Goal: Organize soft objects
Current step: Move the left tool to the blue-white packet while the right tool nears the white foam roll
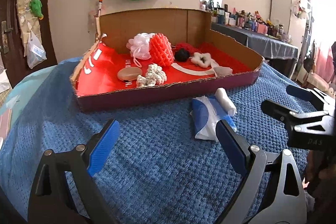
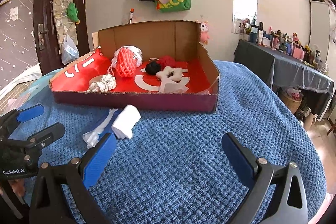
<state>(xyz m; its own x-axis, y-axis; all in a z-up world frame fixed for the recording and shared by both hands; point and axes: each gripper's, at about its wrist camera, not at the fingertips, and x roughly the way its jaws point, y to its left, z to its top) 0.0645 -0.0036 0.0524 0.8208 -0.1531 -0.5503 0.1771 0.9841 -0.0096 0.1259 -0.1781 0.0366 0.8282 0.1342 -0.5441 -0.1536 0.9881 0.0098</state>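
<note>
Both tongs hang over a blue blanket (image 1: 157, 150) and point at a cardboard box (image 1: 168, 91) ahead of them. The left tongs (image 1: 168, 140) are wide open and hold nothing. The right tongs (image 2: 168, 152) are wide open too and hold nothing. A white roll (image 1: 226, 101) and a blue and white packet (image 1: 202, 117) lie on the blanket, in front of the box and not in it. The packet is just ahead of the right finger of the left tongs, so close that the finger covers a bit of it. From the right tongs, the roll (image 2: 126, 121) sits ahead and to the left, just past the left finger. Inside the box, on a red sheet (image 1: 105, 77), lie soft things, all farther off than the roll. A white puff (image 1: 139, 45) and an orange net ball (image 1: 161, 49) touch each other near the back wall. A black ball (image 1: 181, 55) and a white fluffy ring (image 1: 201, 59) lie to the right of them. A cream knit lump (image 1: 152, 75) and a tan pad (image 1: 129, 74) lie closer to the front wall. The right tongs also show at the right edge of the left view, well apart from the left tongs.
</note>
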